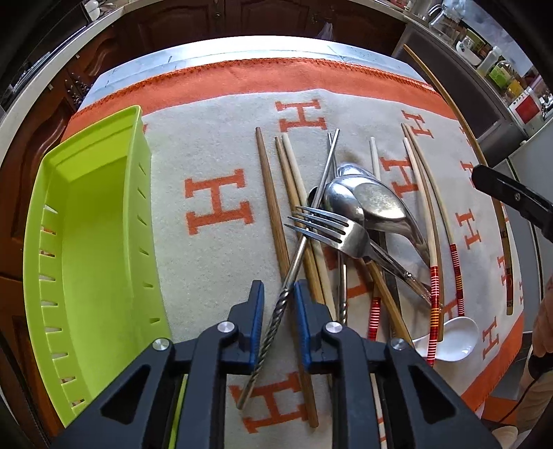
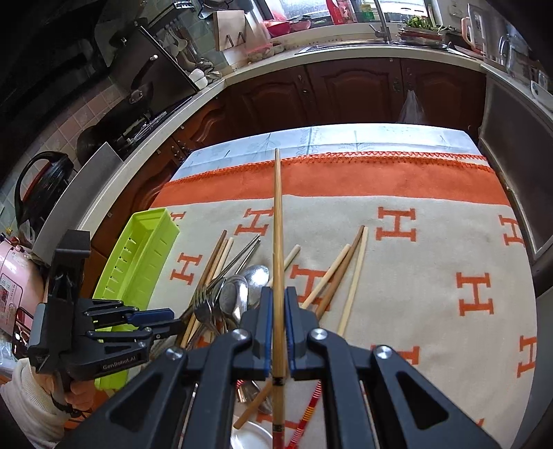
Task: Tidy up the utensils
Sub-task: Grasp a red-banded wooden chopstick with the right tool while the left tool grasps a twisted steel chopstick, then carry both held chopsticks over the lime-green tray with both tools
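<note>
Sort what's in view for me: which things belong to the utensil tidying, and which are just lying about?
Job: green tray; metal chopstick between the left tongs; wooden chopstick in the right tongs; forks; spoons.
Lying about: kettle; knife block.

A black kettle (image 2: 43, 183) sits left of the faucet (image 2: 380, 20).

Blanket (image 1: 221, 145): cream, orange H letters, orange border;
Tray (image 1: 100, 221): lime green;
Striped chopsticks (image 1: 434, 293): cream, with red, white and yellow bands;
Twisted chopstick (image 1: 276, 311): silver;
Ladle spoon (image 1: 456, 338): white;
Gripper pads (image 1: 256, 321): blue on black
</note>
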